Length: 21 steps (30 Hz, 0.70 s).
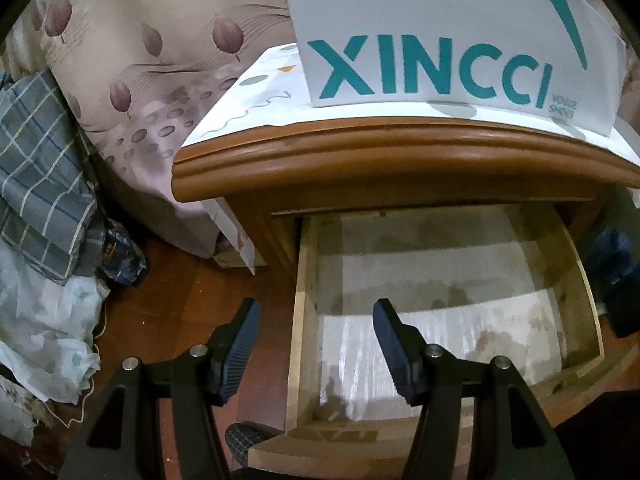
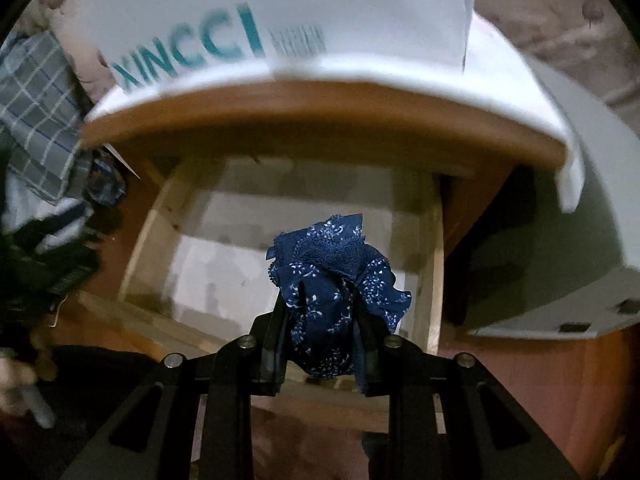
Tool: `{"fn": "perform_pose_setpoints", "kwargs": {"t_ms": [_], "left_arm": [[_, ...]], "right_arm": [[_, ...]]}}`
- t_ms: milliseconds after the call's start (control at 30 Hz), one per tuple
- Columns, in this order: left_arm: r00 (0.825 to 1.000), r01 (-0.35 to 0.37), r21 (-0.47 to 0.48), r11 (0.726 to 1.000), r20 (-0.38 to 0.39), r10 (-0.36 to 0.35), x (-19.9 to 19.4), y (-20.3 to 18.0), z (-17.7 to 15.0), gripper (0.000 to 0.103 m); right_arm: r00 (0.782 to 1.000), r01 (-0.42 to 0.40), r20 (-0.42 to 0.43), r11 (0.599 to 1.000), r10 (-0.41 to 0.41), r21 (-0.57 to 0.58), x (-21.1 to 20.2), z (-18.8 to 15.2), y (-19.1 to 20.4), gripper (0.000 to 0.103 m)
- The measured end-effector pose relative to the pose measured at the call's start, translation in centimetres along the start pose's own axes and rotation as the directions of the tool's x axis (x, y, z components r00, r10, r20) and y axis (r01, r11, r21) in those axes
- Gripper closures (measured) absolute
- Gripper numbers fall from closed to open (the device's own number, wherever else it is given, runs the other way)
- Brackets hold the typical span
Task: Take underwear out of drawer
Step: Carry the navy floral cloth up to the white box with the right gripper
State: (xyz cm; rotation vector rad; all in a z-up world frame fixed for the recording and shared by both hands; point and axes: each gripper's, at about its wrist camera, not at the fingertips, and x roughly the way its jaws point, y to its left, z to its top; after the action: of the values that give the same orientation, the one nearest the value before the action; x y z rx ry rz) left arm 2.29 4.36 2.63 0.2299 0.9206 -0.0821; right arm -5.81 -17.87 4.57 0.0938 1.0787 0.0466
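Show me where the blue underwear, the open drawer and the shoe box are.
blue underwear [image 2: 334, 280]: right wrist view, on the bunched floral fabric.
open drawer [image 1: 300, 320]: left wrist view, on its left wooden wall.
shoe box [image 1: 420, 20]: left wrist view, on its white front face.

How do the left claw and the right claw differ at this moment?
The left claw stands open and empty; the right claw is shut on the navy patterned underwear. The left sits over the drawer's left wall, the right over its middle. Both angle down at the open drawer.
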Motion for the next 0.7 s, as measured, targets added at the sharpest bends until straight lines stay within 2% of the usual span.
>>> {"fn": "perform_pose_setpoints", "kwargs": {"t_ms": [300,433,700], "left_arm": [[1.000,0.025,-0.065,0.998,0.008,-0.024,-0.3,1.3,0.4,0.043],[1.000,0.028,-0.086,0.996,0.010,-0.027,-0.5,1.8,0.5,0.043],[1.000,0.023,-0.131,0.991,0.011,-0.021,-0.6,2.7,0.7,0.043]], "right_arm": [[0.992,-0.014,0.122,0.999,0.018,-0.036,-8.7,5.9,1.3,0.079],[0.981,0.016,0.192,0.997,-0.002,-0.069,-11.9,9.4,1.9,0.079],[0.970,0.049,0.240,0.997,-0.033,-0.064,-13.3,16.6,1.5,0.079]]}}
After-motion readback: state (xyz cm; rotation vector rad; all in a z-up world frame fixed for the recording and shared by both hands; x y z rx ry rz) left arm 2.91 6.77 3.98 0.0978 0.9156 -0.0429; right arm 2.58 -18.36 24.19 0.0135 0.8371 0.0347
